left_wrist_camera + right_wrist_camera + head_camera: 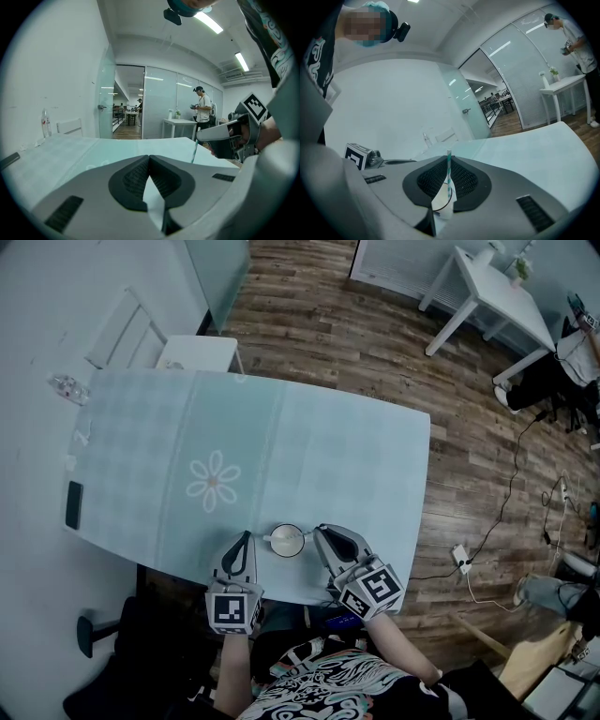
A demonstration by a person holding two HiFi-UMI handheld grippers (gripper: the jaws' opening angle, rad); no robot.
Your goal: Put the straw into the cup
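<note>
**A:** Start at the left. What is the left gripper (247, 537) doing?

**B:** It's idle. In the left gripper view its fingers (136, 176) meet at the tips with nothing between them. It sits low over the near edge of the table (309, 446), just left of the cup (287, 541).

**A:** And the cup?

**B:** It's white, with its mouth open upward, standing between the two grippers close to the table's front edge.

**A:** So the right gripper (320, 532) has the straw?

**B:** Yes. The right gripper view shows the fingers (464, 180) clamped on a teal-and-white striped straw (449, 169). The straw stands nearly upright, its long axis running up and down, with the top end poking above the fingertips. From the left gripper view the same straw (193, 151) hangs down below that gripper.

**A:** Where is the cup in relation to the straw?

**B:** It's directly underneath. Through the gap in the fingers the cup's rim (442, 200) shows right at the straw's lower end. I can't tell whether the tip has already passed the rim.

**A:** What would the next move be?

**B:** I'd judge it a straight descent with the right gripper, then letting go. The straw is already lined up on the cup's mouth, so it needs no sideways travel. The left gripper is near enough to steady the cup if it tips.
</note>
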